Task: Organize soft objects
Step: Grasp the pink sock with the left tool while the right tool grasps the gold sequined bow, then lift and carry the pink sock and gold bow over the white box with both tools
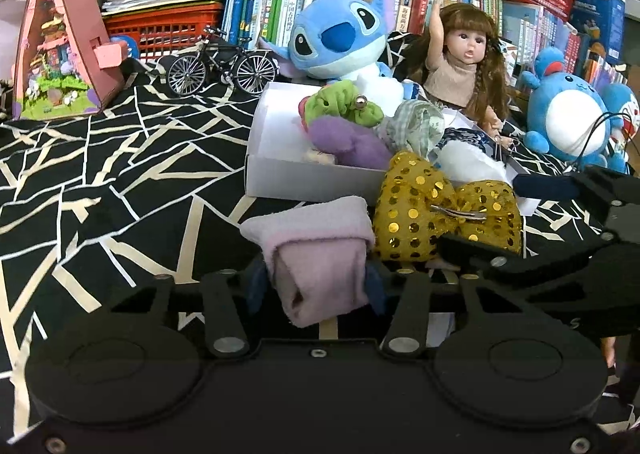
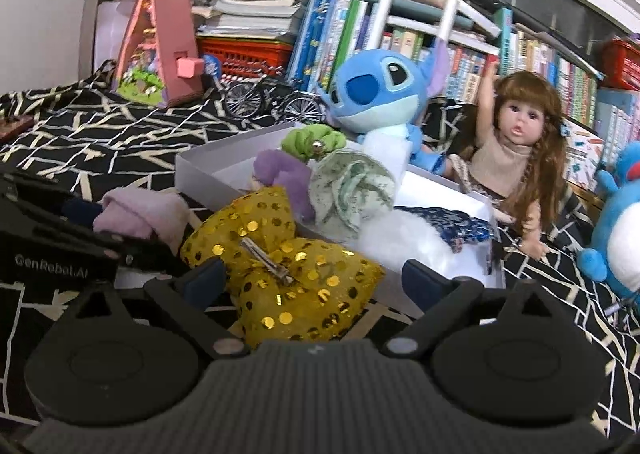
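Note:
A folded pink cloth (image 1: 320, 254) sits between the blue pads of my left gripper (image 1: 316, 286), which is shut on it just above the black patterned cover. A gold sequin bow (image 2: 280, 274) with a metal clip lies in front of the white box (image 1: 280, 173), partly leaning on its front wall. My right gripper (image 2: 314, 278) stands open around the bow, one pad on each side. The box holds a green scrunchie (image 1: 340, 105), a purple one (image 1: 348, 141), a pale green cloth flower (image 1: 416, 125), white fluff and a dark blue piece. Both grippers are close together, the right gripper (image 1: 500, 213) beside the cloth.
Behind the box sit a blue Stitch plush (image 1: 340, 37), a long-haired doll (image 1: 464, 53) and a round blue plush (image 1: 568, 113). A model bicycle (image 1: 220, 61) and a pink house model (image 1: 60, 49) stand at the back left. Books and a red basket (image 1: 160, 29) line the rear.

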The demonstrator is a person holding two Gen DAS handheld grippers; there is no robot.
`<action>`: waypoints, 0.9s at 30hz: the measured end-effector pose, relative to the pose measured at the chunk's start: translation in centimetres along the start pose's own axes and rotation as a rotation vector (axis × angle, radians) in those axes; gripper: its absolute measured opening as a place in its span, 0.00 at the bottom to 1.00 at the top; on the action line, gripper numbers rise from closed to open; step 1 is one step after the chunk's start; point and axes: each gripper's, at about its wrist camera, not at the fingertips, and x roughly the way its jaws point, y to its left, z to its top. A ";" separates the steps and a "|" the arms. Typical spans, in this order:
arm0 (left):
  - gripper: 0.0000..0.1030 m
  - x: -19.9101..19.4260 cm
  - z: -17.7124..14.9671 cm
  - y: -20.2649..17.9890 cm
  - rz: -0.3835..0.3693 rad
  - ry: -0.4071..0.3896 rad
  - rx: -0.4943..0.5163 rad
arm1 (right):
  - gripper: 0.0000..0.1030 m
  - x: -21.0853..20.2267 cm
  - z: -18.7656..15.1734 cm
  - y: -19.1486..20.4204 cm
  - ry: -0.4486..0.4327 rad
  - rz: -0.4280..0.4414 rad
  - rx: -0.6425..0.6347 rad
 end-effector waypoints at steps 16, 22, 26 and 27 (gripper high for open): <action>0.37 -0.2 0.1 0.5 -0.004 -0.008 -0.003 | 0.94 1.2 -0.1 1.8 0.021 0.049 -0.035; 0.36 -0.6 0.3 0.8 0.010 -0.016 0.001 | 0.94 1.9 -0.2 1.7 0.039 0.033 -0.014; 0.36 -0.4 0.2 1.1 0.011 -0.009 -0.009 | 0.96 2.1 -0.3 1.7 0.045 0.034 -0.016; 0.36 -0.4 0.2 1.1 0.011 -0.010 -0.009 | 0.96 2.1 -0.3 1.8 0.048 0.037 -0.020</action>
